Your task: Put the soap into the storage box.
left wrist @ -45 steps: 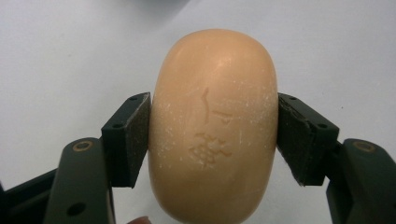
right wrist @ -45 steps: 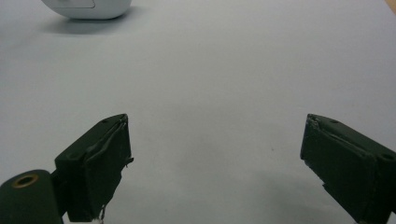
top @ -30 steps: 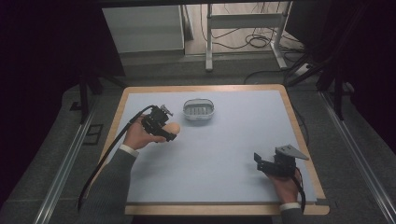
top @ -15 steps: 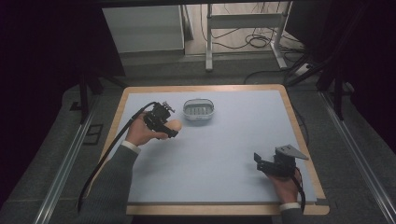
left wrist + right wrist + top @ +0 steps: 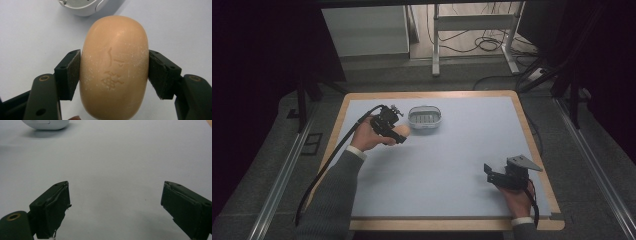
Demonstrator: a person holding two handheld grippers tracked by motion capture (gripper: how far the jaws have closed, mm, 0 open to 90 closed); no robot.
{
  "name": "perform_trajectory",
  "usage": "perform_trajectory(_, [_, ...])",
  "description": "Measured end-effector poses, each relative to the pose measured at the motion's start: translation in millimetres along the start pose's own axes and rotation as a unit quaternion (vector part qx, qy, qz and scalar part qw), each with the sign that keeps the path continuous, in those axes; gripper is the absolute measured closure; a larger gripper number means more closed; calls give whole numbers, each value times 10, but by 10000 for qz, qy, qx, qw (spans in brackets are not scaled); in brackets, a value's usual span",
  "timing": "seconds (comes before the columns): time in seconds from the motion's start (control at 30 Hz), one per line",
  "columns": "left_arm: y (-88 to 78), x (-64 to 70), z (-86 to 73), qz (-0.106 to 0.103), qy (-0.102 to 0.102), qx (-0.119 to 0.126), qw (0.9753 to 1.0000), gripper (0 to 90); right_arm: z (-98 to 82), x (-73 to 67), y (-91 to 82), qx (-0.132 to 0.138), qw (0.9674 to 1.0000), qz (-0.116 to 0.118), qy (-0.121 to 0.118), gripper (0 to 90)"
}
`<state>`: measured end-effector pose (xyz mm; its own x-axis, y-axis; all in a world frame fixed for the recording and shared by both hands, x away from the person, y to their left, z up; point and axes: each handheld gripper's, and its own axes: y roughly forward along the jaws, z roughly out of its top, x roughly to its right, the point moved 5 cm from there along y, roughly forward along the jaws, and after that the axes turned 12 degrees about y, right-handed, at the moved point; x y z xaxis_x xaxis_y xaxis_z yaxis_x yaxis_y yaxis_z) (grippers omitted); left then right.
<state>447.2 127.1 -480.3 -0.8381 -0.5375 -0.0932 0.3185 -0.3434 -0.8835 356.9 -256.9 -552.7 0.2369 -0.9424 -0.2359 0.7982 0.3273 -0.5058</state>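
1. The left tongs (image 5: 396, 134) are clenched on a bar of soap (image 5: 114, 67), one pad on each long side at about mid-length. In the high view the soap (image 5: 402, 132) sits at the far left part of the surface (image 5: 452, 165), just beside the white soap dish (image 5: 425, 117) and a little nearer the person.
2. The step in hand looks like carrying the soap into the dish. To do it well, I judge that the squeeze should stay even: the bar is rounded and smooth, so it could slip forward out of the pads if the grip loosens or the tongs tip down too early.
3. The bar should be lifted enough to pass over the dish rim (image 5: 80, 7), centred above the ribbed floor, lowered until it rests there, and only then let go.
4. The left hand (image 5: 367, 140) wraps the handle from behind, with the forearm coming in from the lower left and the tongs pointing toward the dish.
5. The right tongs (image 5: 115, 207) are released, their jaws wide apart with nothing between them, low over bare surface.
6. In the high view the right tongs (image 5: 488, 172) sit near the front right corner, well apart from the dish, the right hand (image 5: 514, 192) behind them.
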Motion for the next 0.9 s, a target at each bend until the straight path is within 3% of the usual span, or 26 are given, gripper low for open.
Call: perform_trajectory(0.9, [46,-114,293,-24,57,-31,10000,322,-1,-1,0,-3,10000,-25,-16,89])
